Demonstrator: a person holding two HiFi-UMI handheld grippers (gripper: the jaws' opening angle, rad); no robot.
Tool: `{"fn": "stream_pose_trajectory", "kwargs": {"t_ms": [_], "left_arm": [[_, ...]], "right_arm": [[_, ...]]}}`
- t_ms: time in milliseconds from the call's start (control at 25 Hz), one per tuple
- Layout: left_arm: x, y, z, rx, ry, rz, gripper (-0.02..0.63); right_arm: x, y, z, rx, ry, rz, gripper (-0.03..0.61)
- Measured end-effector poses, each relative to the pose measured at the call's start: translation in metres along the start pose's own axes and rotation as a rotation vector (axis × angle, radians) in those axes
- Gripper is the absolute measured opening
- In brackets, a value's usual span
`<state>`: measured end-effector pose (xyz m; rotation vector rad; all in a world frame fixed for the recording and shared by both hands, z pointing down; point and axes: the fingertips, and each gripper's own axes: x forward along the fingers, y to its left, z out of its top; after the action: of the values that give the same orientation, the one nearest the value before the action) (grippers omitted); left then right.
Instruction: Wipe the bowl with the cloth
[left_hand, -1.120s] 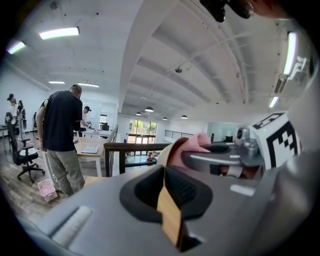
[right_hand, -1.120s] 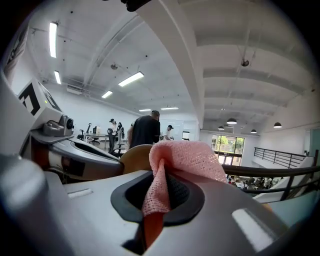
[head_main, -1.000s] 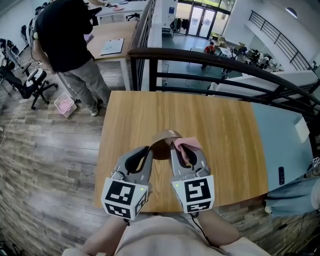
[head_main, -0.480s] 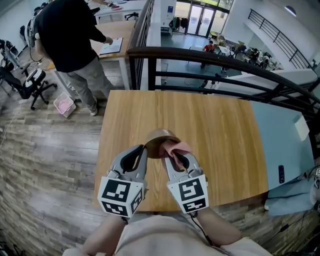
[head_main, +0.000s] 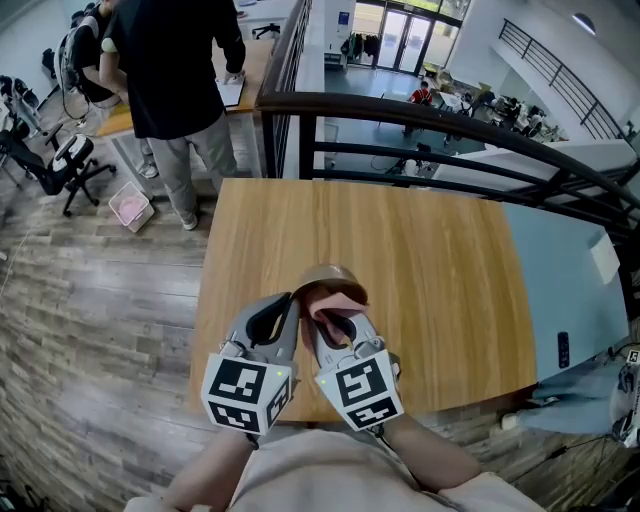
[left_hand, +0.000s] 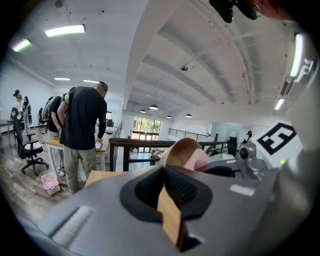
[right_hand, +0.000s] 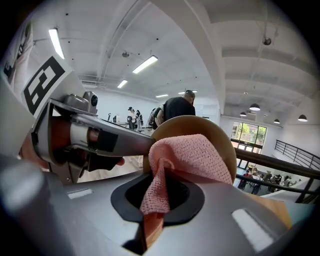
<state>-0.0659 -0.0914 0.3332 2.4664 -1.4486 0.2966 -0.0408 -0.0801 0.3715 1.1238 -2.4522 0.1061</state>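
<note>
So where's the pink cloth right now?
Centre of the head view: the pink cloth is clamped in the right gripper and pressed against the tilted bowl, just right of the left gripper, over the wooden table.

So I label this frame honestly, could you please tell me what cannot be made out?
Underside of the bowl and its contact with the table: head view, hidden by the left gripper and right gripper.
Much of the bowl's inside: right gripper view, covered by the cloth.
Small dark object on the pale blue surface: head view, too small to identify.
</note>
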Motion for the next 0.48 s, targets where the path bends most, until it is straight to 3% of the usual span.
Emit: {"fn": "stream_pose_trajectory", "kwargs": {"t_ms": [280, 480], "left_arm": [[0.001, -0.007, -0.002, 0.032, 0.015, -0.020, 0.006], [0.004, -0.010, -0.011, 0.029, 0.047, -0.042, 0.006]], "right_arm": [[0.005, -0.004, 0.015, -0.022, -0.027, 0.004, 0.015], [-0.007, -0.028, 0.039, -0.002, -0.129, -0.080, 0.014]]}}
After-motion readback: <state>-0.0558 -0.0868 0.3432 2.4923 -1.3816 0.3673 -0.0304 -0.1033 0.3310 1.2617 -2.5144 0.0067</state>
